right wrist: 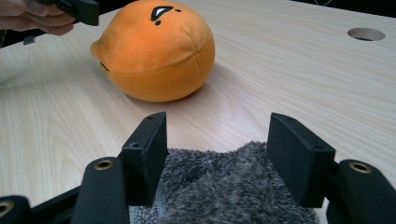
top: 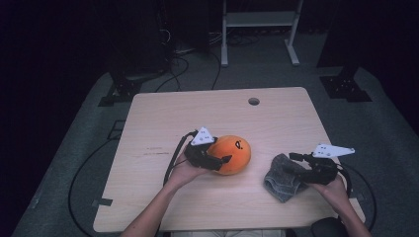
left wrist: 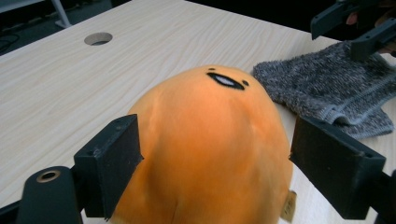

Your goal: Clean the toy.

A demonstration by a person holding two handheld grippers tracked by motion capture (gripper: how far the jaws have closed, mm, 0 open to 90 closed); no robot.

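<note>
Fingers of left gripper (left wrist: 205, 172) spread around orange plush (left wrist: 210, 144), released; right gripper (right wrist: 217, 158) spread over grey cloth (right wrist: 224, 191)

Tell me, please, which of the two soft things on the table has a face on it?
The orange plush between the left gripper jaws; the grey cloth is plain.

My left gripper (left wrist: 212, 168) straddles the orange plush toy (left wrist: 210, 140) at lower centre of the frame. Jaws wide apart; the left one sits right against the plush flank, the right one stands just clear, a sliver of table between. The toy's small black mouth and two dot eyes face the top of the frame. A tan tag shows at its lower right edge. Grey knit cloth (left wrist: 331, 88) lies crumpled at right, near the toy. Right gripper (left wrist: 352, 28) over the cloth, upper right corner. Light wood table (left wrist: 70, 93); round hole (left wrist: 98, 38) at upper left.
</note>
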